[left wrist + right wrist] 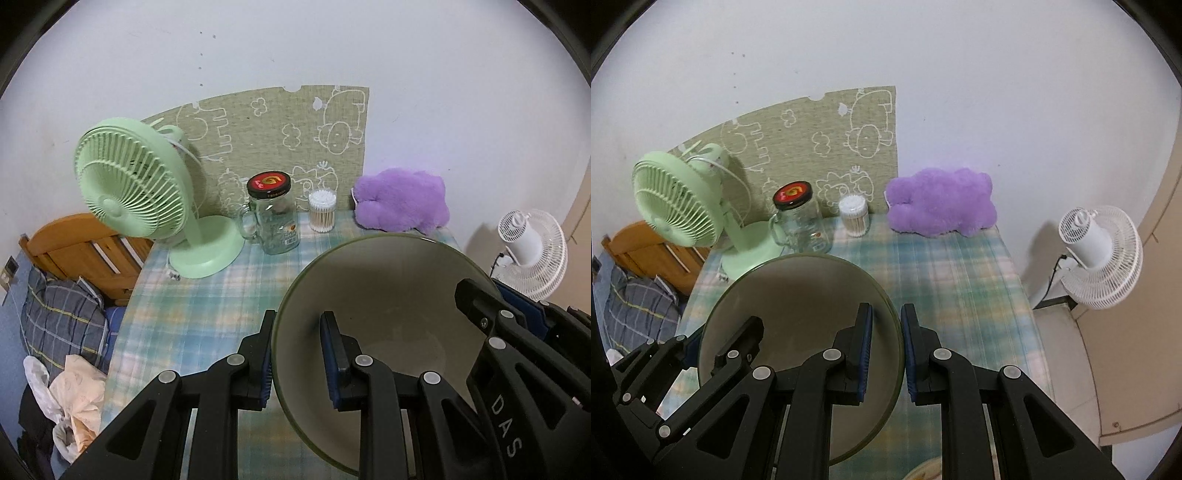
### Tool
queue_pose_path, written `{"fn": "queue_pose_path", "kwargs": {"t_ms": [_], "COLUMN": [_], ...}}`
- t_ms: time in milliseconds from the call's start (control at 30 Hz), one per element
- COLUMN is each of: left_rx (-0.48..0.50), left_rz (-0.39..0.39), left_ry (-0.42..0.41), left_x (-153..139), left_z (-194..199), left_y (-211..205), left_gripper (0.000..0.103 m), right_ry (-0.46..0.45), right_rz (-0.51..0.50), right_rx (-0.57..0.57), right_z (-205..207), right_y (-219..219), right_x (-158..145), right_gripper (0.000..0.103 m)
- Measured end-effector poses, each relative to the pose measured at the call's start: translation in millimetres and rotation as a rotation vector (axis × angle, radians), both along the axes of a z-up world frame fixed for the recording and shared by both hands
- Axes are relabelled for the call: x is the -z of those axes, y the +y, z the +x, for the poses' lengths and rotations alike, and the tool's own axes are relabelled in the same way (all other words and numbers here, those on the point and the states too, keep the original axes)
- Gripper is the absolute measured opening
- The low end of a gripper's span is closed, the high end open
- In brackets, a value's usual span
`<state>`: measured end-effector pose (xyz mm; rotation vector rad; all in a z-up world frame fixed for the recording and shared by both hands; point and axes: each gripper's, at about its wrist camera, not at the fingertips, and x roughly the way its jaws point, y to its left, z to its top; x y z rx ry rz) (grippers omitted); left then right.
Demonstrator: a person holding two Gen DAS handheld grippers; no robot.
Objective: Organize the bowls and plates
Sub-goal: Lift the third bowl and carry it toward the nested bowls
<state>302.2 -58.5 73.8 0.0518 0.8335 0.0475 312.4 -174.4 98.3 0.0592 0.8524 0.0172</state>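
A large bowl with a dark green outside and cream inside [388, 295] is held above the plaid-covered table. My left gripper [297, 360] is shut on its left rim, one finger inside and one outside. My right gripper [886, 354] is shut on the bowl's right rim [798, 306] the same way. The right gripper also shows at the bowl's far side in the left wrist view [491, 314], and the left gripper shows at the bowl's left side in the right wrist view [713, 350]. A pale dish edge [923, 472] peeks in at the bottom of the right wrist view.
At the back of the table [207, 306] stand a green desk fan [133, 184], a glass jar mug with a black lid [273, 218], a cotton swab tub [322, 212] and a purple plush toy [400, 201]. A white fan [1097, 254] stands right of the table. A bed lies left.
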Motion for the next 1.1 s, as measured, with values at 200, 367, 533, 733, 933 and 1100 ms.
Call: {"fn": "queue_pose_path", "kwargs": {"t_ms": [200, 367, 533, 733, 933, 1100], "left_rx": [0.021, 0.038, 0.048, 0.068, 0.078, 0.09], "left_rz": [-0.013, -0.018, -0.011, -0.01, -0.043, -0.052], "left_ry": [-0.007, -0.005, -0.005, 0.019, 0.074, 0.105], "left_x": [-3.5, -2.0, 4.4, 19.3, 39.8, 55.6], "left_z": [-33.1, -59.8, -79.0, -103.0, -119.8, -129.5], "left_y": [13.4, 26.6, 37.2, 47.5, 58.1, 65.8], "left_gripper": [0.021, 0.021, 0.021, 0.021, 0.021, 0.021], "right_ry": [-0.014, -0.014, -0.004, 0.021, 0.057, 0.091], "right_rz": [-0.018, -0.025, -0.03, -0.023, -0.016, -0.019], "right_rx": [0.02, 0.03, 0.038, 0.058, 0.078, 0.079], "right_z": [-38.2, -67.0, -90.3, -117.9, -138.1, -149.3], "right_y": [17.6, 32.8, 46.3, 59.5, 68.8, 77.7], "right_x": [-9.2, -10.1, -3.8, 11.9, 29.6, 44.7], "right_gripper": [0.019, 0.019, 0.019, 0.019, 0.019, 0.019]}}
